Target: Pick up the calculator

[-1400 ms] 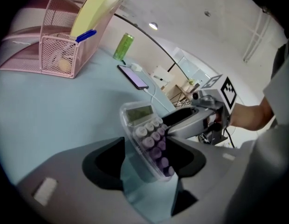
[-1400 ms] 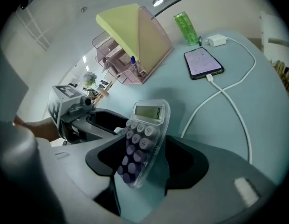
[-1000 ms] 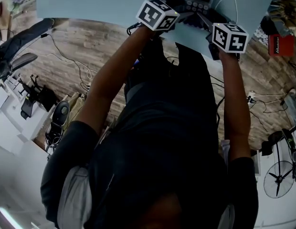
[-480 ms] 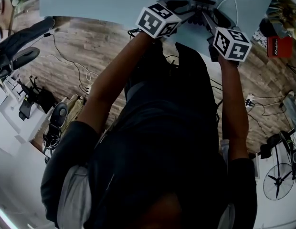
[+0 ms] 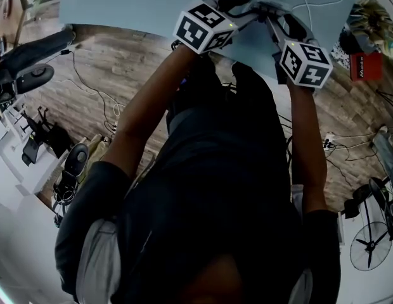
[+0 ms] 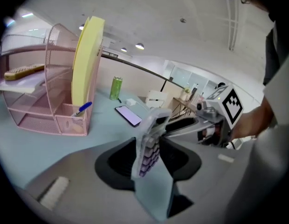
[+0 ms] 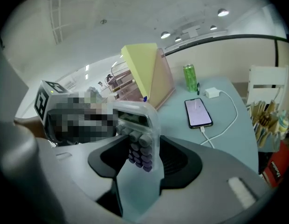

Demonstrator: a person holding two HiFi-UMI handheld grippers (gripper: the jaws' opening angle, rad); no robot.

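A clear-cased calculator (image 6: 151, 141) with purple keys stands on edge, raised off the light blue table (image 5: 133, 5). My left gripper (image 6: 151, 157) has one end of it between its jaws, which are still closing, pads against the casing. My right gripper (image 7: 143, 158) grips the opposite end of the calculator (image 7: 141, 139), its jaws closing too. In the head view both grippers meet at the calculator (image 5: 267, 6) above the table's near edge. The right gripper's marker cube (image 6: 230, 104) shows beyond the calculator in the left gripper view.
A pink mesh organizer (image 6: 39, 104) holding a yellow folder (image 6: 87, 62) stands at the table's left. A green can (image 7: 190, 78), a phone (image 7: 198, 112) on a white charger cable (image 7: 223, 113) lie further back. Fans and cables cover the wooden floor (image 5: 108, 62).
Both grippers' jaws have closed in on the calculator's ends and risen with it, lifting it off the table and tipping it on edge.
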